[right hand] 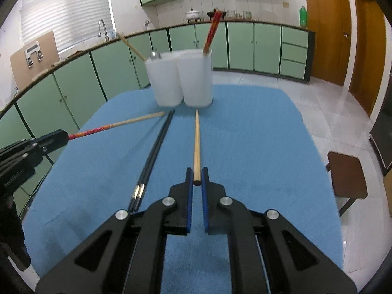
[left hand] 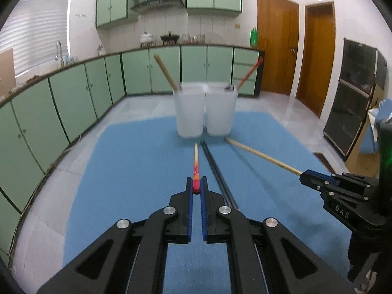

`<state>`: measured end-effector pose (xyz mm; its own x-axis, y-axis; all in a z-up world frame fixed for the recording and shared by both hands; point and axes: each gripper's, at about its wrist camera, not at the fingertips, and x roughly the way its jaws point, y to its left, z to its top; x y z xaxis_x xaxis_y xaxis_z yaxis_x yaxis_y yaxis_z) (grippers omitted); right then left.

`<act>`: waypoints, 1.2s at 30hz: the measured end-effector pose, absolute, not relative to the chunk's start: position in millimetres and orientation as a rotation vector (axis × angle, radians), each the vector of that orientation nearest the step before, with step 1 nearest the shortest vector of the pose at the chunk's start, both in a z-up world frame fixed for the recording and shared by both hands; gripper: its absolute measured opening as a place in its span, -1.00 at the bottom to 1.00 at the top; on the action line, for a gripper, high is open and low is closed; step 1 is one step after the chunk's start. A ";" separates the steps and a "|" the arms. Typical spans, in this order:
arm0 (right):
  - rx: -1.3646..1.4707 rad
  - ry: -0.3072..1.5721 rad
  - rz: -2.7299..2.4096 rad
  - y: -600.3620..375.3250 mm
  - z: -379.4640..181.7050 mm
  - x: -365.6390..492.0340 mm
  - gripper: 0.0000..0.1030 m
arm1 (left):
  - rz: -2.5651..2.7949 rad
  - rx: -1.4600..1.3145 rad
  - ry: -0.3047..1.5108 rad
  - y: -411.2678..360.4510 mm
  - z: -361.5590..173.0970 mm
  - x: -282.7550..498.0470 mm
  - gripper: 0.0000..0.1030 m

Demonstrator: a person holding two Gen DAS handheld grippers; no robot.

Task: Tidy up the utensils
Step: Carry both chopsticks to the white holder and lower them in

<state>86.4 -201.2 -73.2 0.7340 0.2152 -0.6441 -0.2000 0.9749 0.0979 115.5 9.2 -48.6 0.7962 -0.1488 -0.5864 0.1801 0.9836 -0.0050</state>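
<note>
My left gripper (left hand: 196, 183) is shut on the red end of a red-and-wood chopstick (left hand: 196, 164) that points at two white cups (left hand: 204, 110). My right gripper (right hand: 196, 175) is shut on a plain wooden chopstick (right hand: 196, 142) that also points at the cups (right hand: 181, 78). A pair of black chopsticks (right hand: 152, 154) lies on the blue mat between the two. The left cup (left hand: 189, 110) holds a wooden chopstick (left hand: 165, 72). The right cup (left hand: 220, 109) holds a red chopstick (left hand: 250, 72). The right gripper also shows in the left wrist view (left hand: 303, 175), and the left gripper in the right wrist view (right hand: 65, 137).
A blue mat (right hand: 257, 147) covers the table. A brown stool (right hand: 348, 176) stands to the right of the table. Green cabinets (left hand: 73, 103) run along the far and left walls. A dark glass cabinet (left hand: 352, 93) stands at the right.
</note>
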 end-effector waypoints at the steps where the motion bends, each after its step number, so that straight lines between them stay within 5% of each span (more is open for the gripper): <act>1: 0.024 0.702 0.231 -202.3 -68.9 86.4 -0.89 | -0.178 0.049 0.607 10.0 -41.5 114.8 -0.89; 36: 0.011 0.431 0.375 -205.8 134.6 179.3 -0.89 | -0.274 0.044 0.329 10.5 94.6 182.4 -0.89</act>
<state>179.3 -205.8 134.6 0.8412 0.3572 -0.4060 -0.3525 0.9315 0.0892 182.4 10.5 94.6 0.9099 -0.2581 -0.3248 0.2724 0.9622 -0.0016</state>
